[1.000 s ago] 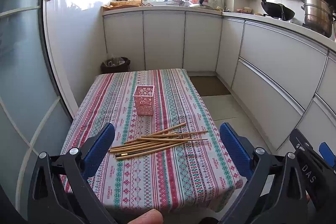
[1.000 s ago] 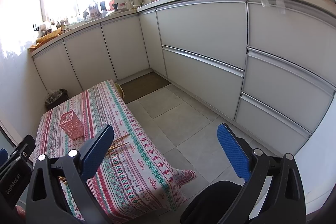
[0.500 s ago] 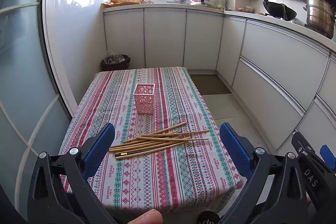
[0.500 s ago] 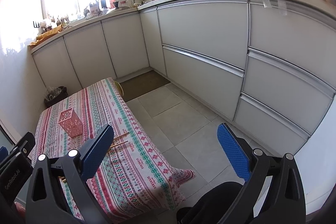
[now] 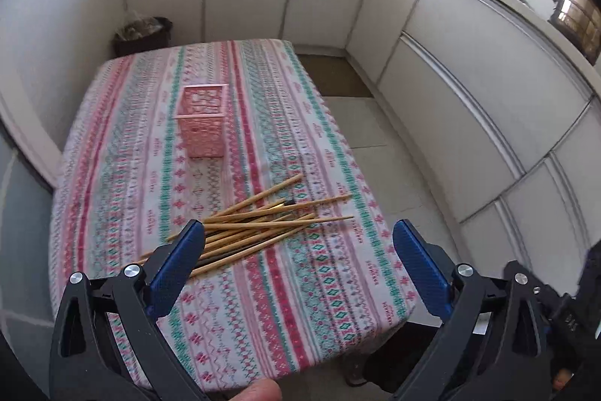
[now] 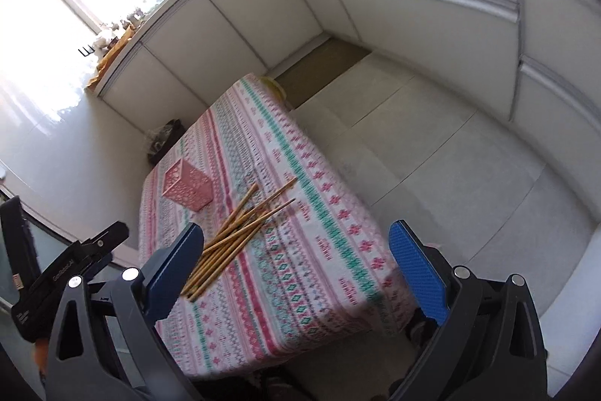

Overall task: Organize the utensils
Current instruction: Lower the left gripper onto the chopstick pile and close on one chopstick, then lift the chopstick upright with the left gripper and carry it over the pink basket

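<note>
A loose pile of wooden chopsticks (image 5: 259, 224) lies on the striped tablecloth (image 5: 308, 288), near the table's front half. A pink openwork holder (image 5: 203, 124) stands upright behind them, empty as far as I can see. My left gripper (image 5: 300, 265) is open and empty, above the table's front edge, its left finger over the pile's near ends. In the right wrist view the chopsticks (image 6: 240, 232) and holder (image 6: 188, 188) show to the left. My right gripper (image 6: 296, 269) is open and empty, above the table's front right corner.
White kitchen cabinets (image 5: 469, 70) run along the back and right, with a wok and a steel pot (image 5: 574, 17) on the counter. A dark waste bin (image 5: 144, 34) stands behind the table. Tiled floor (image 6: 450, 156) lies to the right. The left gripper's body (image 6: 64, 269) shows at the right view's left edge.
Both grippers have tilted downward and moved in over the table; the chopsticks and holder now sit nearer and more central in both views. Both stay open.
</note>
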